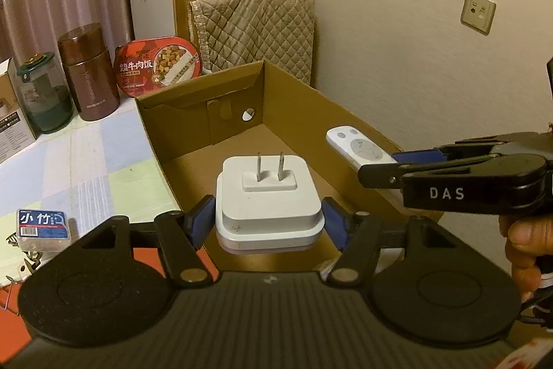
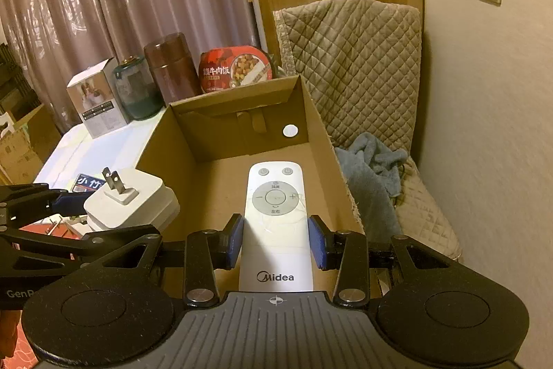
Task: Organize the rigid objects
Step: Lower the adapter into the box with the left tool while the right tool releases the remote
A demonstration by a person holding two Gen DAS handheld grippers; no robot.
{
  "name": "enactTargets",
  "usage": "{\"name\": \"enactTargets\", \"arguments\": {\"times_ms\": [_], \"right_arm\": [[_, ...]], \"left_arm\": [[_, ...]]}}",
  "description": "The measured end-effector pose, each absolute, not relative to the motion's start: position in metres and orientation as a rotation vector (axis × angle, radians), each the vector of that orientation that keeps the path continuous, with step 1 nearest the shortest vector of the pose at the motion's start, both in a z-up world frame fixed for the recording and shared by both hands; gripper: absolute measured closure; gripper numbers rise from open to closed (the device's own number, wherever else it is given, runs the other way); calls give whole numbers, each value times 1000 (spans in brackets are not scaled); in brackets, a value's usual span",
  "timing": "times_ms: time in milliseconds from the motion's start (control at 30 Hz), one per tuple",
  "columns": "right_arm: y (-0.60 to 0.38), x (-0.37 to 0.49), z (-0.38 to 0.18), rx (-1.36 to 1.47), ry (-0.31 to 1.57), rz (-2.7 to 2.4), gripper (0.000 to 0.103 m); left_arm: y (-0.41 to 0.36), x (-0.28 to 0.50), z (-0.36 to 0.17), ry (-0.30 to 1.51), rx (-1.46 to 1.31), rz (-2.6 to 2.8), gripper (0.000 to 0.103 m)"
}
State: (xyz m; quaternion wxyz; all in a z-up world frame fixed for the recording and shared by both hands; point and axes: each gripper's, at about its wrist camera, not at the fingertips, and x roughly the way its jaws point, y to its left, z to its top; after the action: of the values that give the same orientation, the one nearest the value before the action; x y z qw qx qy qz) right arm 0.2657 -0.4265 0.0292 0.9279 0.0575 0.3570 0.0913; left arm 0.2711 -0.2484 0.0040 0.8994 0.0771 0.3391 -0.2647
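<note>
My left gripper point(image 1: 268, 220) is shut on a white square plug adapter point(image 1: 268, 199), prongs up, held over the near end of an open cardboard box point(image 1: 166, 123). My right gripper point(image 2: 276, 241) is shut on a white Midea remote point(image 2: 275, 223), held above the same box point(image 2: 159, 140), to the right of the adapter point(image 2: 131, 203). In the left wrist view the remote point(image 1: 359, 149) sticks out of the right gripper point(image 1: 397, 163) over the box's right wall. The box floor shows nothing lying on it.
Behind the box stand a red instant-rice bowl point(image 1: 159, 66), a brown canister point(image 1: 88, 71), a green-lidded glass jar point(image 1: 43, 95) and a white carton point(image 2: 96, 99). A small toothpick box point(image 1: 43, 227) lies left on the checked tablecloth. A quilted chair point(image 2: 356, 64) with a grey towel point(image 2: 373, 168) stands right.
</note>
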Motion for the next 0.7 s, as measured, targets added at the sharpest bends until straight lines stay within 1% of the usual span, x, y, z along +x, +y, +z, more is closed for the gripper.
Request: {"name": "enactTargets", "arguments": {"times_ms": [700], "right_arm": [[-423,265,15,131,767,180,66]], "left_arm": [[-221,269,17,670,129,-494,41]]}}
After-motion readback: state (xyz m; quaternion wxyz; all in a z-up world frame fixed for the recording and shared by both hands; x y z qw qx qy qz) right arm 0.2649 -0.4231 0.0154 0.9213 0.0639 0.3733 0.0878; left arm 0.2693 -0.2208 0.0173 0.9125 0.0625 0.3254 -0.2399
